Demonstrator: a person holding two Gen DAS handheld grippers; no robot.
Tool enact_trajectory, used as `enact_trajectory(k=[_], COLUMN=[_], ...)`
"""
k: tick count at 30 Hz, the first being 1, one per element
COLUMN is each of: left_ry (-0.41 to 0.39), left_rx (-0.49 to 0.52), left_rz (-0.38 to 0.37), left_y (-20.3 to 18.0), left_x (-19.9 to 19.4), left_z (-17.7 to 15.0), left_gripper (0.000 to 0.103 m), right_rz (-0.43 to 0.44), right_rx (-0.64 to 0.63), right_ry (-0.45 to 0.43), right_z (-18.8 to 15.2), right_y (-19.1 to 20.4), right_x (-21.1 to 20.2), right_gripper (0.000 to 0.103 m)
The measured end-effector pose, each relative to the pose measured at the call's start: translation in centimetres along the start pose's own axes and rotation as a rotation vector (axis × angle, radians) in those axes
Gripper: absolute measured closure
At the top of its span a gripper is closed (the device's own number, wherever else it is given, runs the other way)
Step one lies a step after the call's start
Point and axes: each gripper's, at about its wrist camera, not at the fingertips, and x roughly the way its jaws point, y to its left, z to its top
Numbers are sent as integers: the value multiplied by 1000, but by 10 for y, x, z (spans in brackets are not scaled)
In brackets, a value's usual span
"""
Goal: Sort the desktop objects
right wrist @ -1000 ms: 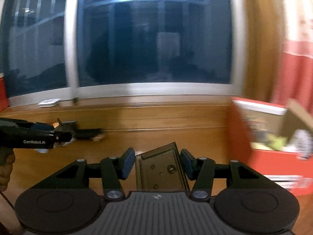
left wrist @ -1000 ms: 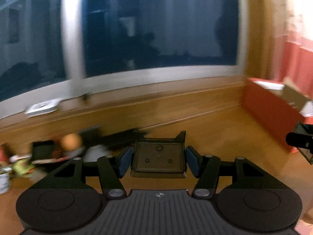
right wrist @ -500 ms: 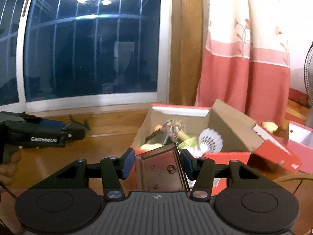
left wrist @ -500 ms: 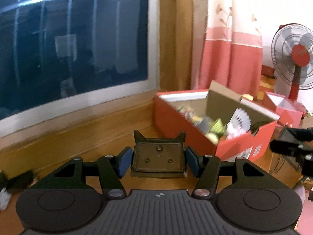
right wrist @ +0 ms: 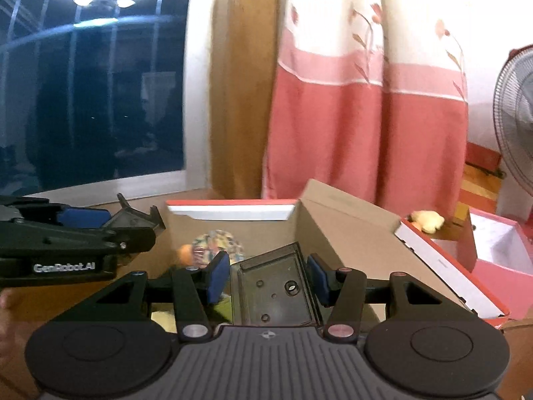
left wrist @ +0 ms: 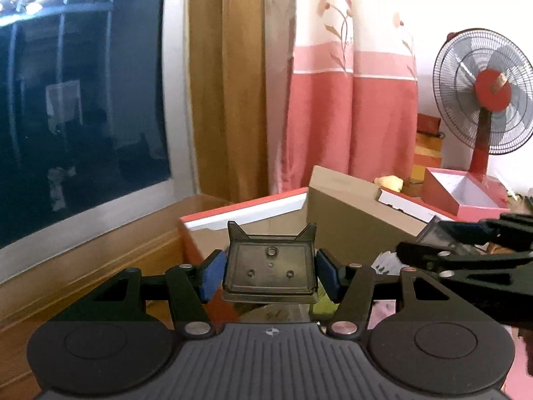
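Meanwhile both claws had swung from the windowsill clutter to hang over the red box (right wrist: 230, 207), so a drop looked near. Left claw (left wrist: 270, 271) gripped one dark tray (left wrist: 270, 263); right claw (right wrist: 268, 281) gripped another (right wrist: 276, 286). Two claws, two trays, two red boxes, one fan (left wrist: 483, 90).

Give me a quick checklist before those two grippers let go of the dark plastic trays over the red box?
1. Left gripper shut on its smoky plastic tray: ok.
2. Right gripper shut on its tilted tray: ok.
3. Both trays above the open red cardboard box: ok.
4. Box flap folded clear of the opening: ok.
5. Room left among the items inside: cannot tell.
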Motion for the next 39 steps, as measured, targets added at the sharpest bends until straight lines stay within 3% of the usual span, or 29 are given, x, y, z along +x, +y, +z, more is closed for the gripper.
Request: enact_trajectory(k=[9, 10, 11, 13, 15, 22, 27, 33, 39], left_ry=[0, 0, 8, 30, 37, 42, 72, 103, 113], left_rx=[-7, -14, -22, -41, -57, -47, -6, -9, 0], left_rz=[-46, -48, -46, -17, -15, -13, 51, 96, 83], left_y=[8, 9, 10, 14, 19, 16, 4, -4, -3], left_x=[11, 12, 13, 14, 14, 3, -22, -72, -120], left_z=[2, 2, 2, 3, 4, 5, 3, -14, -35], left_gripper=[44, 43, 42, 28, 23, 22, 1, 0, 0], right_rz=[-44, -59, -85, -102, -88, -105, -120, -143, -157], right_rx=[-18, -23, -22, -12, 4, 2, 44, 90, 126], right_ry=[2, -8, -17, -26, -26, -42, -46, -24, 13], right_z=[-3, -2, -2, -2, -1, 2, -6, -28, -57], right_y=[8, 9, 10, 10, 6, 7, 7, 9, 21], right_x=[11, 11, 10, 8, 6, -13, -54, -115, -182], right_gripper=[48, 45, 31, 23, 24, 24, 24, 22, 22])
